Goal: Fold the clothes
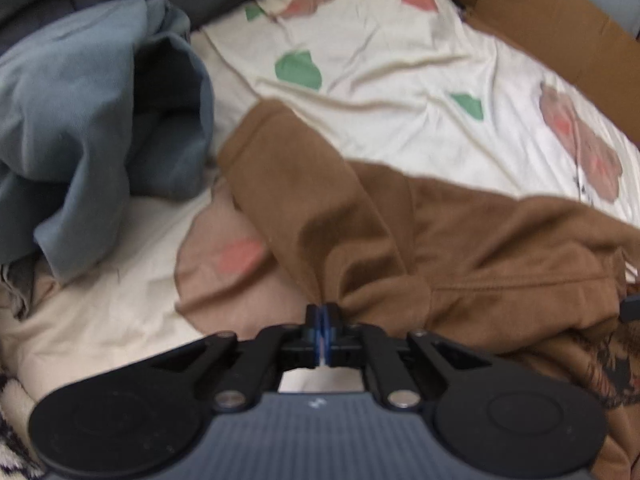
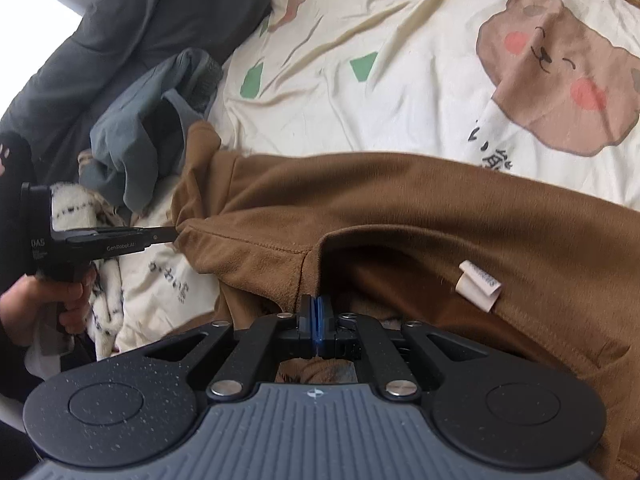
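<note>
garment: brown top (image 2: 400,216), soft suede-ish fabric, sprawled across a cream bedsheet (image 2: 400,92) with cartoon bear prints. It sits near the front edge of the bed, right under both cameras.

left gripper (image 1: 322,316): jaws squeezed right together with a bunch of the brown fabric caught between them. From the right wrist view it looks like it's got a corner near the sleeve or shoulder, and the cloth is puckered to a point there.

right gripper (image 2: 316,312): jaws also pressed together, pinching an edge of the same top next to a seam. So both claws have hold of one garment.

progress: honestly early days, I'd say. The top is still rumpled, one sleeve (image 1: 280,168) flops out at an angle, and no clean fold is showing. Looks like the stage of pulling it flat or getting the first fold started. Everything after that is still to do.

still waiting: a crumpled blue-grey garment (image 1: 100,128) just beside the brown one, unfolded, plus darker clothes piled behind it.

only in right view: the white care tag (image 2: 478,286) on the inside of the top, the person's hand (image 2: 48,300) on the left gripper's handle, and a fuzzy white-and-black blanket (image 2: 80,208).

only in left view: cardboard box (image 1: 560,28) at the far edge of the bed, and the sleeve's full length.
</note>
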### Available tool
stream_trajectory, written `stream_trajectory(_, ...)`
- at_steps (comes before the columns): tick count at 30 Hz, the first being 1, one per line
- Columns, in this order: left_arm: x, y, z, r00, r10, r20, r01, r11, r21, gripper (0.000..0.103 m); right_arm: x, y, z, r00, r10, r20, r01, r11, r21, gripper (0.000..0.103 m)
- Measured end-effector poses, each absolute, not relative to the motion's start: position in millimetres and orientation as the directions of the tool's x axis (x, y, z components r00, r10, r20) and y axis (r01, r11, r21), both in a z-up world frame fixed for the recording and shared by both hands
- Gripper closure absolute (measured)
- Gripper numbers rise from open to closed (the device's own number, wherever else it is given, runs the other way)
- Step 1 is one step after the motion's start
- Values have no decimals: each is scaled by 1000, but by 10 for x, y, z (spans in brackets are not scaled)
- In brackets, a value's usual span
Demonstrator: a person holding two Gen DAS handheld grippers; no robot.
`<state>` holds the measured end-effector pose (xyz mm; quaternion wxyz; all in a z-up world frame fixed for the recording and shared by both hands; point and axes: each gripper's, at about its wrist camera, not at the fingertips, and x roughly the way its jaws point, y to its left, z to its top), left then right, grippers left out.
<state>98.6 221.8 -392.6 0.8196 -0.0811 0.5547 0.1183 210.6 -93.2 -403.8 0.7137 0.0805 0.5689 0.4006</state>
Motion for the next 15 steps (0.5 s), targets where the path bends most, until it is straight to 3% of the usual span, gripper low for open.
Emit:
stream_trajectory(8,973,2093,-3666,360,72,-930,-82,996,46,94,2087,-1111,-3915,25,684,-729,-492,644,587,101)
stream_trajectory(10,1028,2041,-3603,362,57,-930,-15,998,56,84,2065,-1166,-3888,31,684,-729,-496,644,583,101)
stream_trajectory(15,1191,1842,-3521,366,29,-930,168,981,97,77,2005,-1296,-3853,41,683,-730,-496,648,578,100)
